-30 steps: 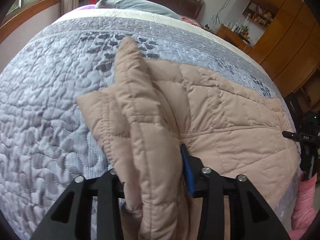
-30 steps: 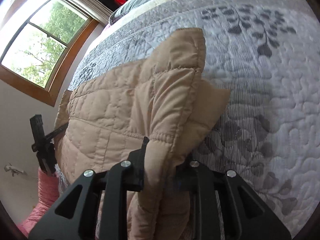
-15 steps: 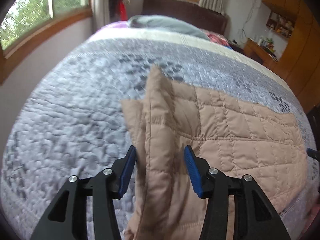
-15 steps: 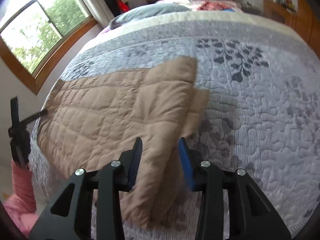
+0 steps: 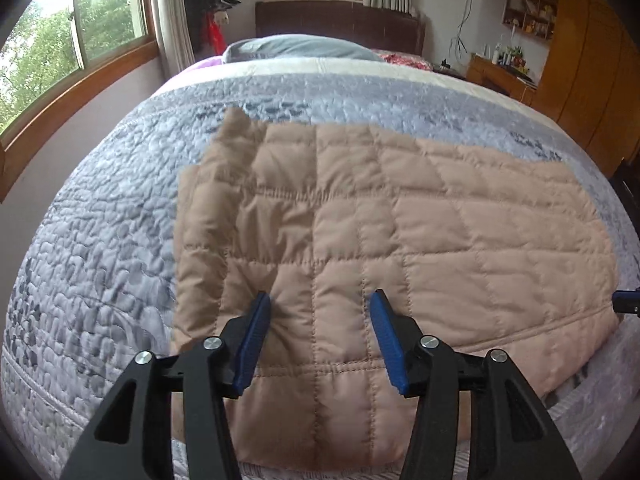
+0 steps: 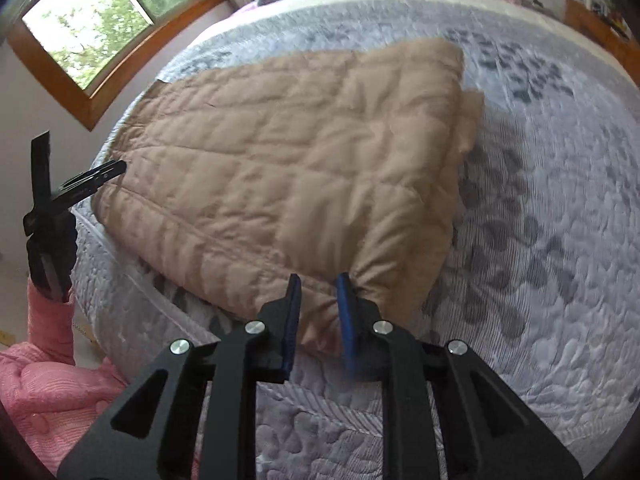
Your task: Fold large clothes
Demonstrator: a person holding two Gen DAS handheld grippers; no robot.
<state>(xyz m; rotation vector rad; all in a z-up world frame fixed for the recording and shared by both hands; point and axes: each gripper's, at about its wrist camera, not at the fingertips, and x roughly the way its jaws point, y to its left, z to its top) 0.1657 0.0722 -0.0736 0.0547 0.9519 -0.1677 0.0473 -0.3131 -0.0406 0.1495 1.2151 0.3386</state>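
- Left gripper (image 5: pixel 320 312): its blue pads (image 5: pixel 252 344) are standing well apart over the tan quilted coat (image 5: pixel 380 220). The jaws have just been opening. The left pad's tip is touching a puckered patch of fabric; the right pad is showing no pressure on the cloth, so nothing is being clamped.
- Right gripper (image 6: pixel 318 292): its pads (image 6: pixel 291 320) are sitting close together, with a narrow gap between them. The jaws have just been closing. A bunched corner of the coat (image 6: pixel 300 152) is lying in and just behind that gap; whether the pads are pinching it cannot be told, as this part is blurred.
- Coat: it is lying flat on the grey quilted bedspread (image 5: pixel 100 240), at the near end of the bed, with one side doubled over so that a lower layer is peeking out along the folded edge.
- In the right wrist view, the left gripper (image 6: pixel 86 178) is showing beyond the coat's far edge, above a pink sleeve (image 6: pixel 50 320).
- Background: a window (image 5: pixel 60 60), a grey pillow (image 5: pixel 300 46) and wooden cupboards (image 5: pixel 592 60) are standing around the bed.
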